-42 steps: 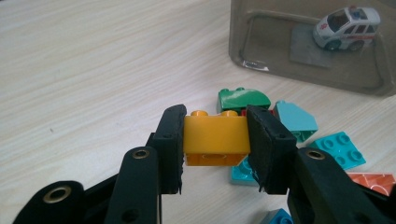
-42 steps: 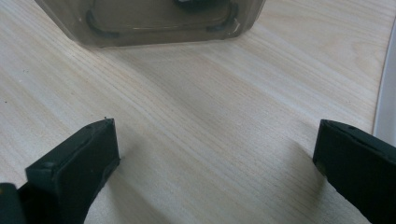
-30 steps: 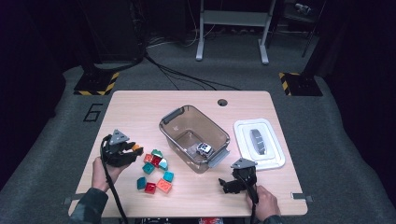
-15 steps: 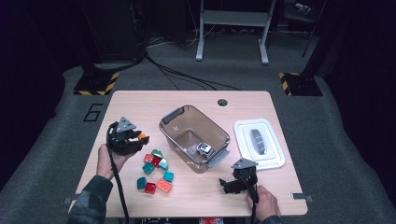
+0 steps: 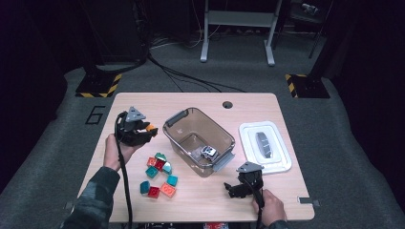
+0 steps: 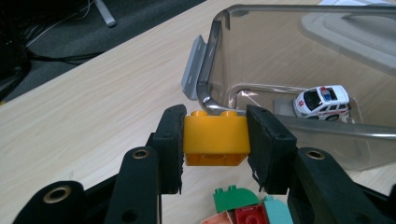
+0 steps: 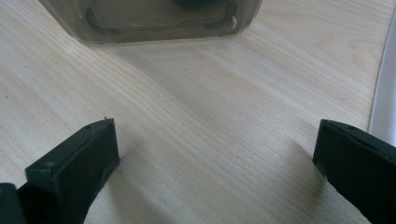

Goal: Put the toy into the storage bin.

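Two tongs: left (image 6: 215, 135) clamps orange brick (image 6: 215, 140) beside bin rim (image 6: 210, 88); right (image 7: 215, 154) gapes.

Worktop (image 6: 84, 112): pale wood-grain laminate, matt, smooth. Bin (image 6: 280, 56): translucent smoky plastic, glossy, w/ grey plastic handle. Orange brick (image 6: 215, 140): moulded plastic, smooth, semi-gloss. Toy car (image 6: 322, 101): white glossy plastic. Left gripper (image 6: 215, 144) jaws: black, matt, rubbery pads, rough at edges. Lid (image 5: 265, 147): white plastic, smooth. Floor (image 5: 353, 143): grey carpet, coarse.
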`<state>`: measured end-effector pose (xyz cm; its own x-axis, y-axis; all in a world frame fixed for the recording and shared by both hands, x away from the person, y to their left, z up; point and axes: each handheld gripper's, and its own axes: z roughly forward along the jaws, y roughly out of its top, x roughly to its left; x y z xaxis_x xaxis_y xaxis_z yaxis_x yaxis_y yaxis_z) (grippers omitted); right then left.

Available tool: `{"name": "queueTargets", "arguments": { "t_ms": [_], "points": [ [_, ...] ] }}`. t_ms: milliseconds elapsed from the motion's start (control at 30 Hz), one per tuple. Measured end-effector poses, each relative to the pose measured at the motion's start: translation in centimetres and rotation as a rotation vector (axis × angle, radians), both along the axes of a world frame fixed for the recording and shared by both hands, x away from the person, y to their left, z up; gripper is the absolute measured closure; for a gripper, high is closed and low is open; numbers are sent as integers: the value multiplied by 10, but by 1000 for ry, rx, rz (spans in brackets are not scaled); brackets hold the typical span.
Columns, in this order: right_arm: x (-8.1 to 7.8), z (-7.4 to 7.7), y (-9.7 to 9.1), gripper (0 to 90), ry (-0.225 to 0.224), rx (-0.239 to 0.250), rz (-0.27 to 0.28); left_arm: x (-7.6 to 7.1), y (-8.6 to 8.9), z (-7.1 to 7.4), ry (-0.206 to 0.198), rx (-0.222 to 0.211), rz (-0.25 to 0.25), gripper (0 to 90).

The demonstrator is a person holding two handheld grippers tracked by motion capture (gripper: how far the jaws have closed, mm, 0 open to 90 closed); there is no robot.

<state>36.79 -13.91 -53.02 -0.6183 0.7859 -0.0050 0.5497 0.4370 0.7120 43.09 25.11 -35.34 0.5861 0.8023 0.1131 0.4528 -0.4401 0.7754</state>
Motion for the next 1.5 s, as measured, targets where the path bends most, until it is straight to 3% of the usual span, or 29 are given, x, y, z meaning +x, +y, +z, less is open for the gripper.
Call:
{"name": "queueTargets", "arguments": {
  "t_ms": [267, 533, 967, 1267, 1500],
  "points": [
    [0, 0, 0, 0, 0, 0, 0, 12, -15, 11, -6, 21, -27, 591],
    [0, 0, 0, 0, 0, 0, 0, 23, -32, 13, 1, 29, -48, 591],
    [0, 0, 0, 0, 0, 0, 0, 37, -58, -9, 70, 69, -86, 591],
    [0, 0, 0, 0, 0, 0, 0, 41, -59, -23, 117, 87, -81, 591],
    [0, 0, 0, 0, 0, 0, 0, 42, -59, -26, 130, 83, -80, 589]
  ]
}}
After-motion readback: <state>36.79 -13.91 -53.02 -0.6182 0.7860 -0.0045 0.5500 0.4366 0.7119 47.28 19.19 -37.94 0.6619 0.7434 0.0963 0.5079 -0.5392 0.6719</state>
